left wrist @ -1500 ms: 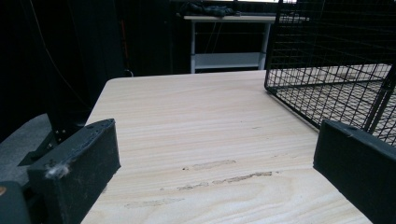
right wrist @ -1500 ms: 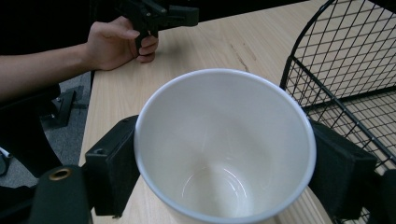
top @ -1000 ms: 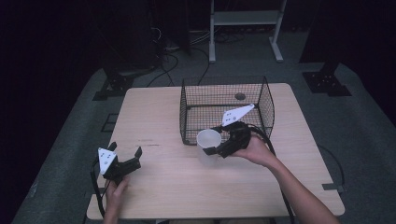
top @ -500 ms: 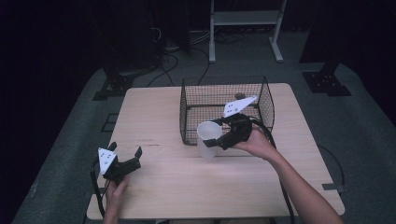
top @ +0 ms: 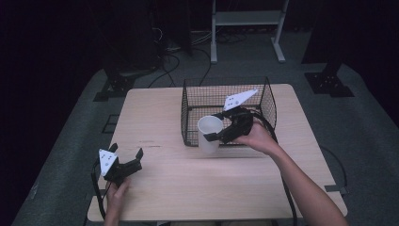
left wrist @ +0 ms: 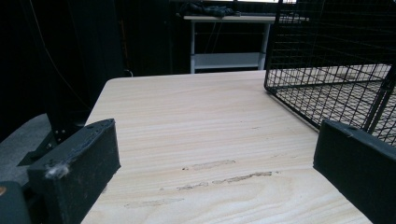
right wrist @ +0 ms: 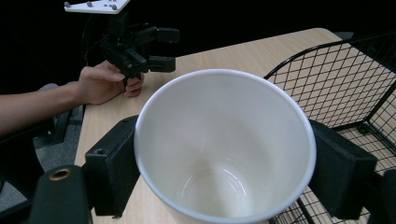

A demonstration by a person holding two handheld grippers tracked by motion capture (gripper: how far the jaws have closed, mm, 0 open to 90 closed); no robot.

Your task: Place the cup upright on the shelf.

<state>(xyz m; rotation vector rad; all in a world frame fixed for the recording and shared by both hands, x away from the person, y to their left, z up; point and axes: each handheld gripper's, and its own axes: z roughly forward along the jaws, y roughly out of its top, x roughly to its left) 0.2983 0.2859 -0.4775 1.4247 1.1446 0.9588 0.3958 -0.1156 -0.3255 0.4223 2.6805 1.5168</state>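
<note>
My right gripper [top: 215, 130] is shut on a white cup [top: 209, 133], lifted off the table at the front wall of the black wire basket [top: 268, 101]. In the right gripper view both pads press the sides of the empty cup [right wrist: 224, 154], whose mouth faces the camera. My left gripper [top: 126, 157] rests near the table's front left corner, jaws wide open with nothing between them. In the left gripper view it [left wrist: 219, 163] looks across bare wood toward the basket [left wrist: 336, 60]. The right gripper view shows the left gripper [right wrist: 161, 46] farther off, held in a hand.
The wooden table [top: 155, 113] has free surface left of and in front of the basket. A small round object [top: 243, 96] lies at the basket's back. A white shelf frame [top: 247, 19] and dark stands sit on the floor beyond the table.
The right gripper has risen with the cup and tilted it more upright against the basket's front wall. The left gripper has stayed where it was.
</note>
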